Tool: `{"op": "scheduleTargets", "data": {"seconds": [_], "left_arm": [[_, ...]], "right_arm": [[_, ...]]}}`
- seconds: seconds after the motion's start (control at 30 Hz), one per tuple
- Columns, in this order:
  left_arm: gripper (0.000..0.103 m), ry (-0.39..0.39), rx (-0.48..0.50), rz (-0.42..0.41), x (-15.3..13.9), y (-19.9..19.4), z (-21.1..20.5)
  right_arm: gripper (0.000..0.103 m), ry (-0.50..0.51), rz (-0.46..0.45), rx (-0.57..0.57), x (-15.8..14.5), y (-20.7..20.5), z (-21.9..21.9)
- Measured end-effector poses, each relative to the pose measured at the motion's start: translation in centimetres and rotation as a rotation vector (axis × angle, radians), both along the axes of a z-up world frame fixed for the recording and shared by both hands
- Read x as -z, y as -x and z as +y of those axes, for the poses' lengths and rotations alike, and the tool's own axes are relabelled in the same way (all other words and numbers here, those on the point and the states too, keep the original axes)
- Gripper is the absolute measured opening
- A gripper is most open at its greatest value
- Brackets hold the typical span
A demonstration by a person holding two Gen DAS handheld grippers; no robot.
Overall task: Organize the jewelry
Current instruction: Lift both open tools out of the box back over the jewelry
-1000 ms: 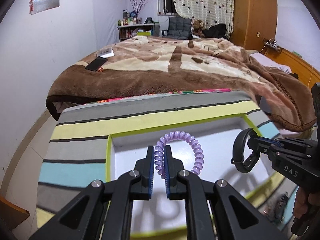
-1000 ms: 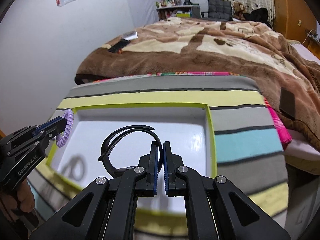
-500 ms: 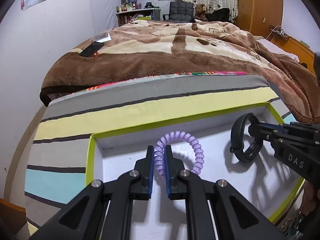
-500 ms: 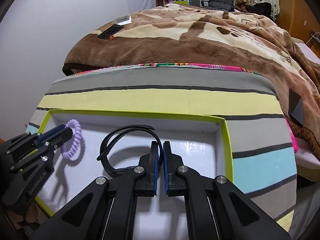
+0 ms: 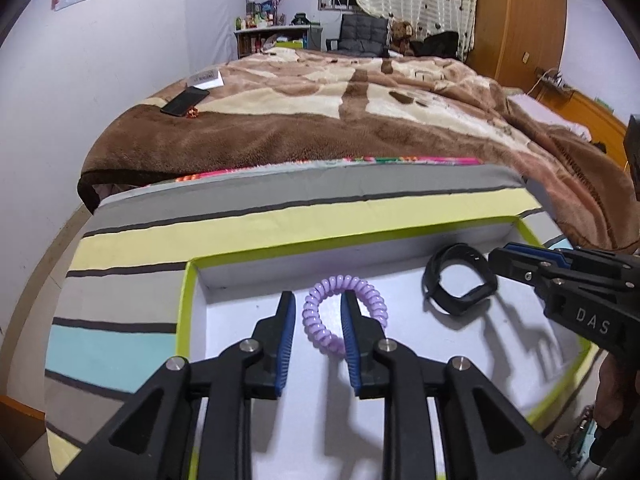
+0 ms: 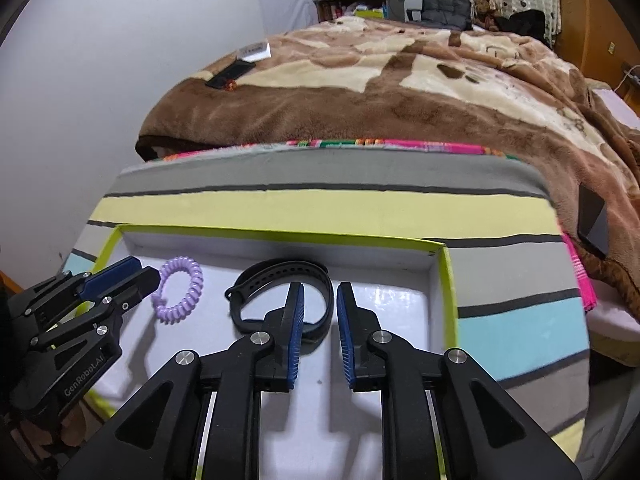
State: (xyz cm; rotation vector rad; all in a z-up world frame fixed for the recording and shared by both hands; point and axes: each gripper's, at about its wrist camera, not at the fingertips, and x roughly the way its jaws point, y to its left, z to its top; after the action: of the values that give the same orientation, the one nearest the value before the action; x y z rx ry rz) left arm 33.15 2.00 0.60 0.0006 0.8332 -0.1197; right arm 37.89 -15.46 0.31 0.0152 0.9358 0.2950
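Note:
A white box with a lime-green rim (image 5: 191,280) (image 6: 449,280) sits on a striped cloth. On its floor lies a purple spiral bracelet (image 5: 340,280) (image 6: 198,284). My left gripper (image 5: 318,304) (image 6: 138,274) straddles its near side, and the jaws are opening with the pads off the coil. To the right of it a black wristband (image 5: 452,306) (image 6: 288,268) also rests on the box floor. My right gripper (image 6: 320,296) (image 5: 516,262) stands over its strap, jaws opening, and the blue pads (image 6: 297,320) no longer press it.
The striped cloth (image 5: 280,220) covers the surface under the box. Behind it is a bed with a brown blanket (image 5: 320,120), with a phone (image 5: 184,102) at its left corner. A dark flat object (image 6: 592,224) lies on the blanket at right. A wall runs along the left.
Both grippers came down into the box with their pieces, then their jaws parted. The purple bracelet and the black wristband, gripped before, now lie loose on the box floor.

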Motion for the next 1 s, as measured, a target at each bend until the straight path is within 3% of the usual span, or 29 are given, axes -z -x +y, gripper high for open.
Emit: {"op": "scheduleTargets", "data": {"seconds": [0.47,1.0], "left_arm": [[0.024,0.064,-0.019,-0.168,-4.2,11.6,1.1],[0.024,0.076,-0.011,-0.220,-3.3,21.5,0.6]], "right_arm": [[0.017,-0.085,-0.199,-0.032,-4.7,12.4,-2.7],[0.017,-0.123,-0.264,-0.027,-3.4,23.8,-5.0]]}}
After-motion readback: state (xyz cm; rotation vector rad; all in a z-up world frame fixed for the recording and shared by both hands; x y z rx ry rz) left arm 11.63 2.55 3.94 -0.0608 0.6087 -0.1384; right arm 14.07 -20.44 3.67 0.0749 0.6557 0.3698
